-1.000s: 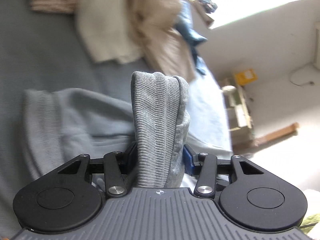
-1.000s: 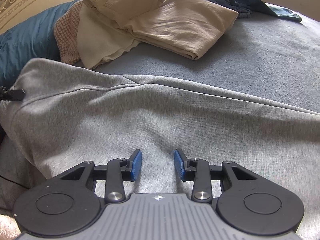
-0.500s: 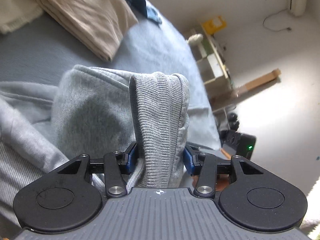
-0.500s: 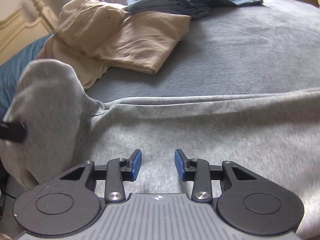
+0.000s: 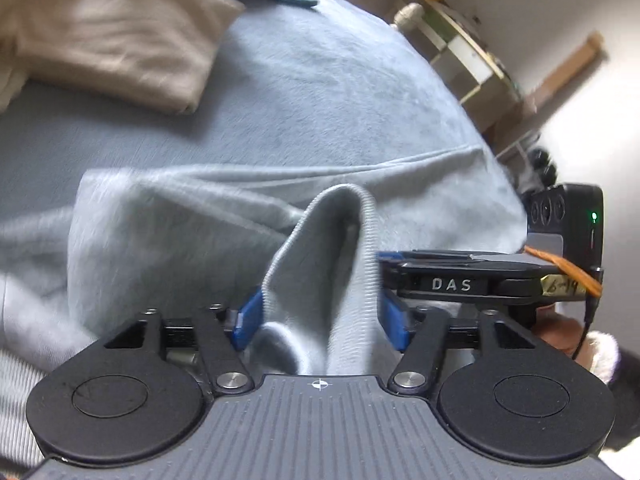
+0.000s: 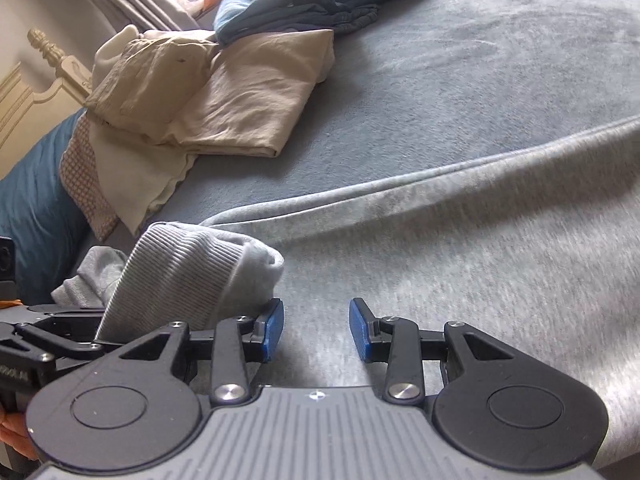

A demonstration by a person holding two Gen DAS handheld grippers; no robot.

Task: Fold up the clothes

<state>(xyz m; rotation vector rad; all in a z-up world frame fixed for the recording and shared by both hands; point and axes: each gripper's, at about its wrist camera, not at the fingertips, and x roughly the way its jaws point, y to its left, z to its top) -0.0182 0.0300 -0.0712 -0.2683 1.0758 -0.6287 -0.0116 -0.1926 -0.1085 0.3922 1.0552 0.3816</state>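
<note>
Left wrist view first: the left gripper (image 5: pixel 320 316) sits low in the centre, its jaws having just been opening, and the ribbed cuff (image 5: pixel 340 264) of the grey sweatshirt (image 5: pixel 168 240) stands up between the blue pads with a sliver of slack on each side, so the pinch looks let go. The sweatshirt spreads across the lower left and middle on the blue-grey bedspread (image 5: pixel 320 92). A folded beige garment (image 5: pixel 120 40) lies upper left. The right gripper's side shows at mid right.

Right wrist view now: the right gripper (image 6: pixel 316 330) hangs low centre, jaws spread apart, nothing between them, just grey sweatshirt (image 6: pixel 460 240) below. The ribbed cuff (image 6: pixel 192 276) rises at lower left, just beside the left blue pad. Beige folded clothes (image 6: pixel 224 96) are stacked upper left on the bedspread (image 6: pixel 480 60), dark blue garments (image 6: pixel 296 8) behind them at top.
</note>
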